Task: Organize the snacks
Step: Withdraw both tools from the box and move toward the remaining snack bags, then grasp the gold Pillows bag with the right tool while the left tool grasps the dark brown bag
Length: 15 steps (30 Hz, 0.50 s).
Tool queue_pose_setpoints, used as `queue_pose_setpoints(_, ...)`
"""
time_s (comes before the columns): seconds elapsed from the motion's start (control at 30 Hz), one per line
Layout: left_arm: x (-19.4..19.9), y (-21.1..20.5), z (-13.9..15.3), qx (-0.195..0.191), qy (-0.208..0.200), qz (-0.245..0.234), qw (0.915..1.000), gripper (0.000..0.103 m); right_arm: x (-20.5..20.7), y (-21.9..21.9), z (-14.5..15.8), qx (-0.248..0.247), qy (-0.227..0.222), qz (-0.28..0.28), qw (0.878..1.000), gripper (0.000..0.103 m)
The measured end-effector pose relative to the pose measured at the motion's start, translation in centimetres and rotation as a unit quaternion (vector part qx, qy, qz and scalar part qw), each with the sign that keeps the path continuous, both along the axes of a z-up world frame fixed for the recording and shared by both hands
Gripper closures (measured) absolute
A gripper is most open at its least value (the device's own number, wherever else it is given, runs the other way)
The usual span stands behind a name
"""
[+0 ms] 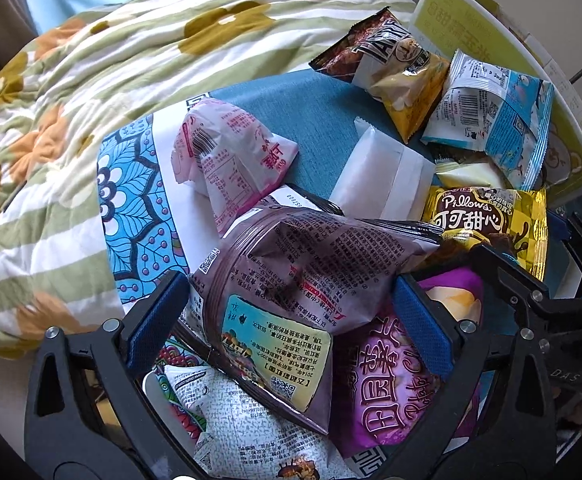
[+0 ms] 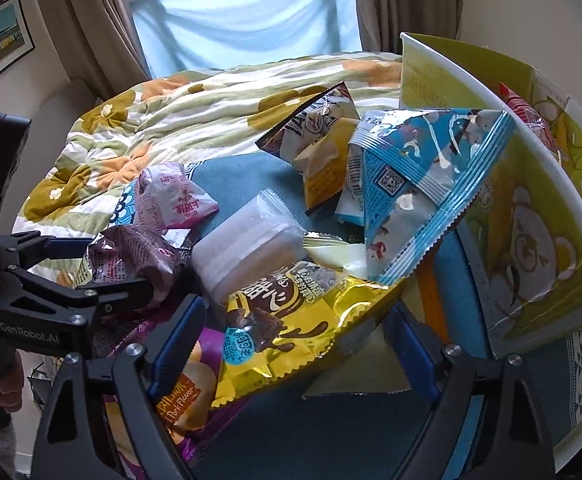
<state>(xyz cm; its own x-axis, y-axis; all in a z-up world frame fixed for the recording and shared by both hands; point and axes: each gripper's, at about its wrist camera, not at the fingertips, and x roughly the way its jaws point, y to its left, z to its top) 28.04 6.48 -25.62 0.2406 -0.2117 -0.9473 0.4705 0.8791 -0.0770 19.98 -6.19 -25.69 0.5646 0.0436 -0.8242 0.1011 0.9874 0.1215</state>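
Several snack packets lie on a blue cloth (image 1: 311,108) on a bed. My left gripper (image 1: 291,304) has its jaws on both sides of a dark purple packet (image 1: 291,264) and is shut on it; it also shows in the right wrist view (image 2: 131,256). My right gripper (image 2: 295,336) is open, its jaws on either side of a yellow-gold cocoa pillows packet (image 2: 291,324), also in the left wrist view (image 1: 487,216). A pink packet (image 1: 231,152), a white packet (image 1: 383,176), a brown-yellow packet (image 1: 391,64) and a blue-white packet (image 2: 419,180) lie beyond.
A yellow-green cardboard box (image 2: 531,216) with a bear picture stands at the right, with a pink packet inside. A bright purple packet (image 1: 387,396) and a printed white packet (image 1: 251,420) lie near. A flowered quilt (image 1: 71,120) covers the bed to the left and behind.
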Motion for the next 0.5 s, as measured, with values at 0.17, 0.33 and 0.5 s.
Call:
queue_pose_setpoints(0.17, -0.5, 0.1, 0.0, 0.003, -0.003, -0.005, 1.0, 0.013, 0.1, 0.2, 0.0, -0.013, 0.001, 0.001, 1.0, 0.031)
queue_pose_setpoints(0.33, -1.0, 0.4, -0.1, 0.007, 0.001, -0.005, 1.0, 0.02, 0.0, 0.4, 0.1, -0.019, 0.002, 0.003, 1.0, 0.033)
queue_pose_setpoints(0.5, -1.4, 0.4, 0.4, 0.01, -0.004, -0.003, 0.9999, 0.025, -0.1, 0.6, 0.1, -0.025, 0.002, 0.005, 1.0, 0.039)
